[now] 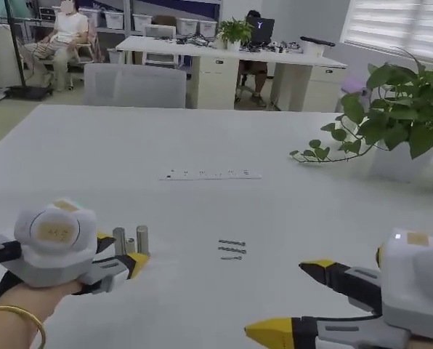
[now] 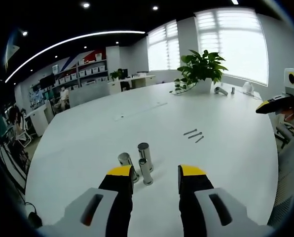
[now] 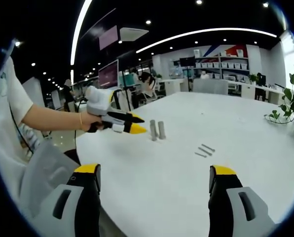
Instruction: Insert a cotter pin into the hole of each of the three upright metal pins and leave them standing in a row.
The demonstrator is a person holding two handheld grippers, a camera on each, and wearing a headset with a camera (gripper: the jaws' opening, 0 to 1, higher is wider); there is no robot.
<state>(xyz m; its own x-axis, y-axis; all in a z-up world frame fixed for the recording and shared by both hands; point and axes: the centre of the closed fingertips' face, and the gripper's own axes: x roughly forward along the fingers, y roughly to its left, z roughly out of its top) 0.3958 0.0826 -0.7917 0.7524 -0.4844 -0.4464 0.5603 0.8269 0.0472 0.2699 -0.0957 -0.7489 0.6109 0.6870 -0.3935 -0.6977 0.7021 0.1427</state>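
Three short upright metal pins (image 1: 131,241) stand close together on the white table, just ahead of my left gripper (image 1: 122,252). In the left gripper view the pins (image 2: 145,154) stand just beyond the left jaw tip, and my left gripper (image 2: 156,173) is open and holds nothing. Three thin cotter pins (image 1: 231,249) lie side by side near the table's middle, also visible as cotter pins (image 2: 194,135) and cotter pins (image 3: 204,149). My right gripper (image 1: 289,300) hovers open at the near right, well short of them. The right gripper view has my right gripper (image 3: 154,170) open wide and the left gripper (image 3: 138,124) beside the pins (image 3: 157,130).
A potted plant (image 1: 402,120) trails leaves over the table's right side. A flat socket strip (image 1: 209,174) is set into the table (image 1: 202,145) beyond the cotter pins. A grey chair (image 1: 134,86) stands at the far edge, and people sit at desks behind.
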